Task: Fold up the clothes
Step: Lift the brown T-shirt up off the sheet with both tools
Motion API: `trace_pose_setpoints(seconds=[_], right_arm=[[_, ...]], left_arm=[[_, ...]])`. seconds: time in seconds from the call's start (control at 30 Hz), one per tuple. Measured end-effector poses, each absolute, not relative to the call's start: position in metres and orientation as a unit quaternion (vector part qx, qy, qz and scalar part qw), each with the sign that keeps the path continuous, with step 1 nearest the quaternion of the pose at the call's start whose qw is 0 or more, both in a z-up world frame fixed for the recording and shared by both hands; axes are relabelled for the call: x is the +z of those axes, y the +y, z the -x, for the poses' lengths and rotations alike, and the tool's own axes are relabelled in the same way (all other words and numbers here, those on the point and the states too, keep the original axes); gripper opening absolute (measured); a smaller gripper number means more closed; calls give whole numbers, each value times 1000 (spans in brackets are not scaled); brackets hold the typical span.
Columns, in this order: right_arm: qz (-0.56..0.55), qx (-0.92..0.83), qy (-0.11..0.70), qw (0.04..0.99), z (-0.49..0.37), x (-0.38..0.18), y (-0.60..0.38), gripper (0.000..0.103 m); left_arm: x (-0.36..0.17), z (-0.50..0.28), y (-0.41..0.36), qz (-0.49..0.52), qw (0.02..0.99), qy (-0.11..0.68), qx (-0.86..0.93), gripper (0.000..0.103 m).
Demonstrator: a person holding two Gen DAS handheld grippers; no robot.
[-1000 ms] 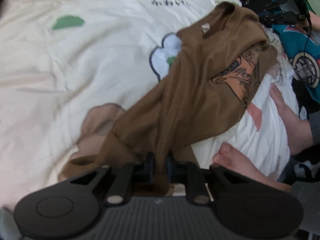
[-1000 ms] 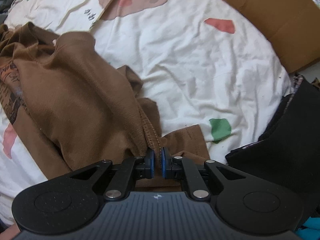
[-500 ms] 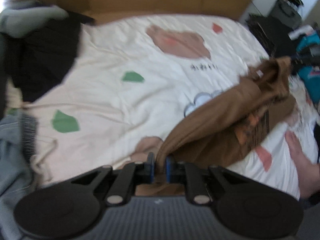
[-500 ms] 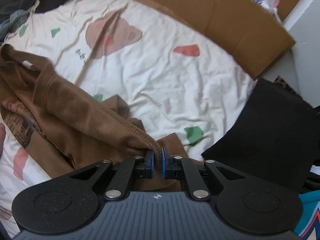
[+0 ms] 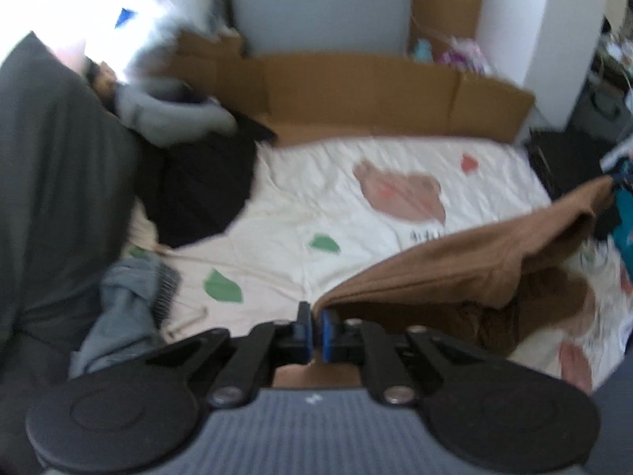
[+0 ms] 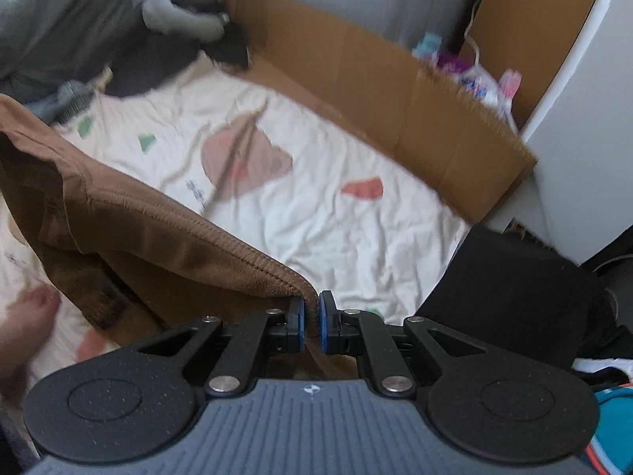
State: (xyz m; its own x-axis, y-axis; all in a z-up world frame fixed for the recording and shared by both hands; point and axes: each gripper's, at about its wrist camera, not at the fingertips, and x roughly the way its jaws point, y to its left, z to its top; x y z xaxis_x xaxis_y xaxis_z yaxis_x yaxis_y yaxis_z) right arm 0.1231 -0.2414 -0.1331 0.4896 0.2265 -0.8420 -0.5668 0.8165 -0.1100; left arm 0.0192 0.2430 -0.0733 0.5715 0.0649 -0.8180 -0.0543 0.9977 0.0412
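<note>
Left wrist view is showing the left gripper (image 5: 315, 326) with its blue-padded jaws pinching one corner of the brown cotton T-shirt (image 5: 467, 265); those jaws have just been closing tighter on the cloth caught between them. Right wrist view is showing the right gripper (image 6: 311, 322) pinching the stitched hem at the opposite corner, jaws pressed together on the fabric. The shirt is hanging between the two grips above the cream bedsheet printed with pink and green shapes (image 5: 356, 213), its lower part sagging toward it.

To do this step well, I judge that both hands should be keeping the hem taut and level, so the shirt is opening flat before being laid on the sheet; uneven height would be leaving twists.

Around the sheet, a dark grey and black pile of clothes (image 5: 190, 198) is crowding one side, a brown cardboard wall (image 5: 376, 99) is bounding the far edge, and a flat black garment (image 6: 514, 277) is lying at the other side. A bare foot (image 6: 23, 328) is resting on the sheet near the hanging cloth and could be getting in the way.
</note>
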Motion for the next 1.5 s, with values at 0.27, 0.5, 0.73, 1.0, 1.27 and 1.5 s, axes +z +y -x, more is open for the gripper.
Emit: trace_pose_setpoints(seconds=[0.27, 0.5, 0.73, 1.0, 1.27, 1.5], right_arm=[[182, 247, 395, 866, -72, -49, -239, 5], [179, 272, 346, 880, -27, 19, -218, 5], [188, 279, 321, 885, -9, 61, -196, 5], [195, 267, 349, 877, -39, 40, -200, 5], [198, 260, 403, 855, -94, -23, -206, 5], [206, 247, 446, 835, -160, -81, -199, 5]], left_arm=[[1, 19, 235, -3, 922, 384, 58, 4], [53, 58, 251, 4, 944, 316, 95, 4], [81, 63, 278, 9, 953, 288, 97, 4], [47, 20, 284, 11, 947, 309, 90, 4], [-23, -43, 294, 19, 928, 365, 76, 4], [-92, -101, 311, 30, 917, 392, 70, 4]])
